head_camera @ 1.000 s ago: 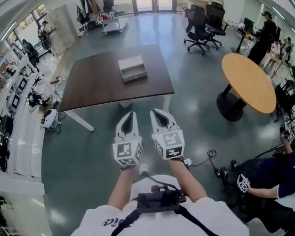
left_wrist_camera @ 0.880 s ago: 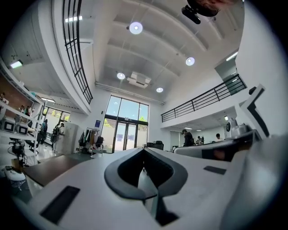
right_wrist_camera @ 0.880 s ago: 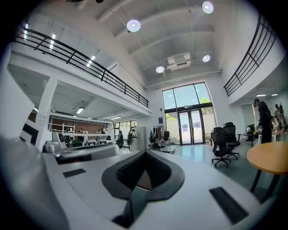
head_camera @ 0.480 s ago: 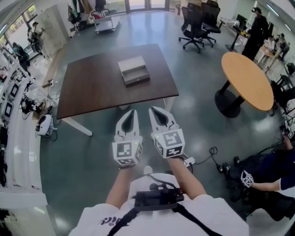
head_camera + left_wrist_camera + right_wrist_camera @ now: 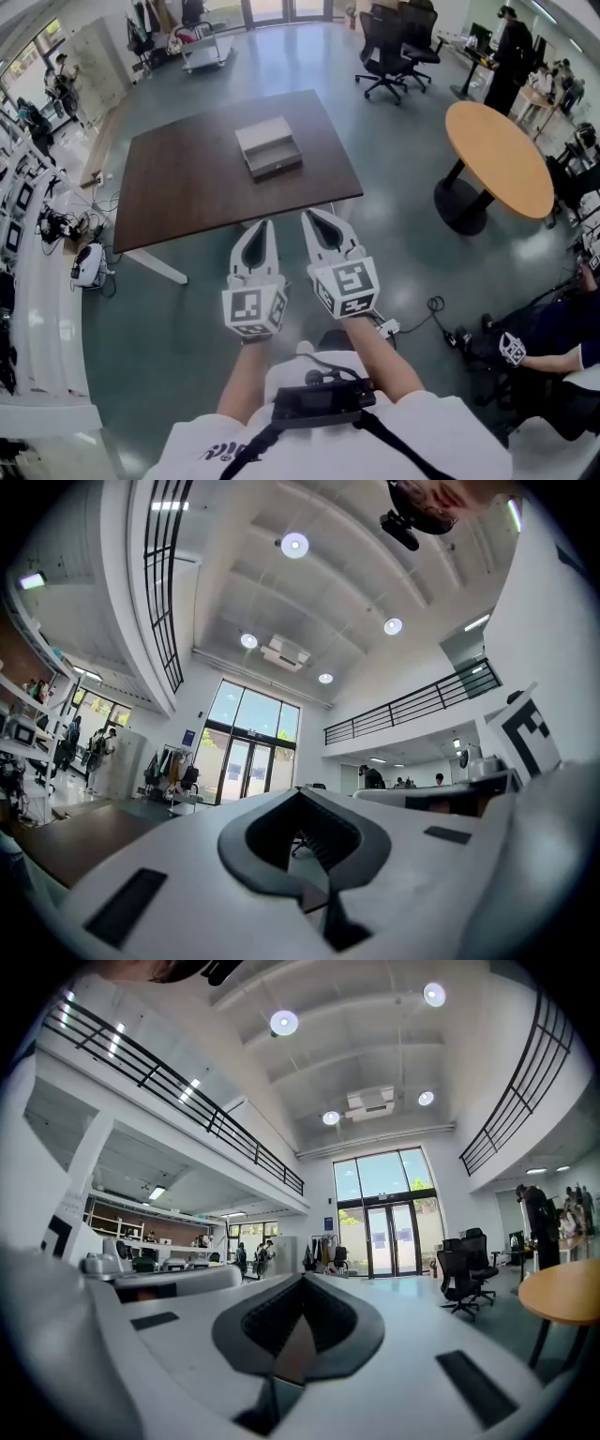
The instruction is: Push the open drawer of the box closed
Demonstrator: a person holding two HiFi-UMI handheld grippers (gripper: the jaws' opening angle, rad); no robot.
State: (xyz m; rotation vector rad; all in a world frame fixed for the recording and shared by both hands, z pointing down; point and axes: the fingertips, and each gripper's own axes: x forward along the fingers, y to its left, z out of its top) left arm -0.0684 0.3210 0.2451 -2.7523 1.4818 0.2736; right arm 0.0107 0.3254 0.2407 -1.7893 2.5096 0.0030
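Sitting toward the far side of the dark table (image 5: 187,187), the box (image 5: 263,134) is showing its drawer (image 5: 276,163) pulled out toward the near edge, with nothing touching it. Over the last second the table and box have been sliding slightly lower in the head view and the table's near edge has been closing on the gripper tips, so the person seems to be walking up to it. The drawer itself is keeping the same opening. That reads as approach only: the push is not yet begun, and both tools are hanging well apart from the box.

The left gripper (image 5: 268,225) and the right gripper (image 5: 307,216) are being held side by side in front of the chest, forearms bent, tips pointing far toward the table, the right one slightly ahead. Both are holding their jaws pressed together with nothing between them, and each gripper view is looking out over the hall rather than at the box. A round orange table (image 5: 502,155) is standing off to the right.
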